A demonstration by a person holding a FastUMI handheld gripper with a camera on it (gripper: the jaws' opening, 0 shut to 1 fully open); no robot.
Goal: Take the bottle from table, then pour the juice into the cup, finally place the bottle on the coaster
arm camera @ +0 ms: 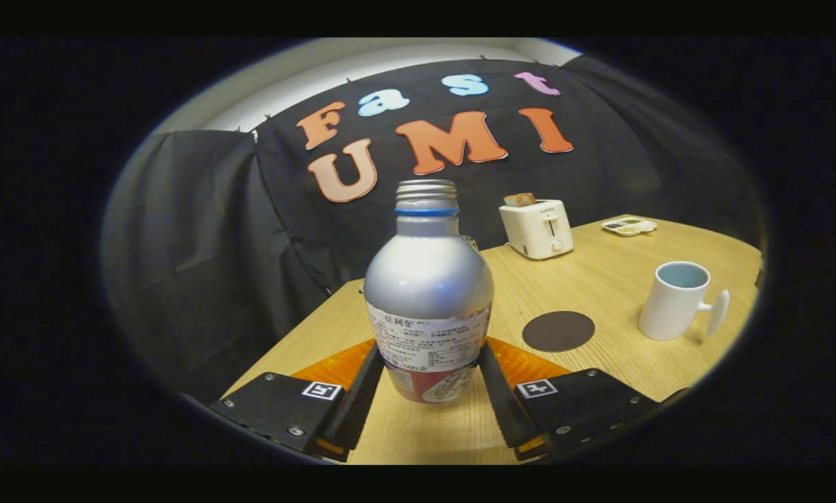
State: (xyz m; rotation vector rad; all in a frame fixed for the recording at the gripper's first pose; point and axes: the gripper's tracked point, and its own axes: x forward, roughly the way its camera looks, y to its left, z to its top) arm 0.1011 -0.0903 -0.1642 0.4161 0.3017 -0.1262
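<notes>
A silver metal bottle (428,286) with a threaded open neck and a paper label stands upright between my two fingers. My gripper (428,381) is shut on the bottle's lower body, one finger pressing on each side. The bottle's base seems to hang a little above the wooden table (600,279). A round dark coaster (558,330) lies on the table just beyond my right finger. Further right stands a white cup (676,300) with a pale blue inside, its handle turned to the right.
A white toaster (538,227) with a slice of bread in it stands at the back of the table. A small white dish (629,226) lies at the far right corner. Black cloth hangs behind and to the left of the table.
</notes>
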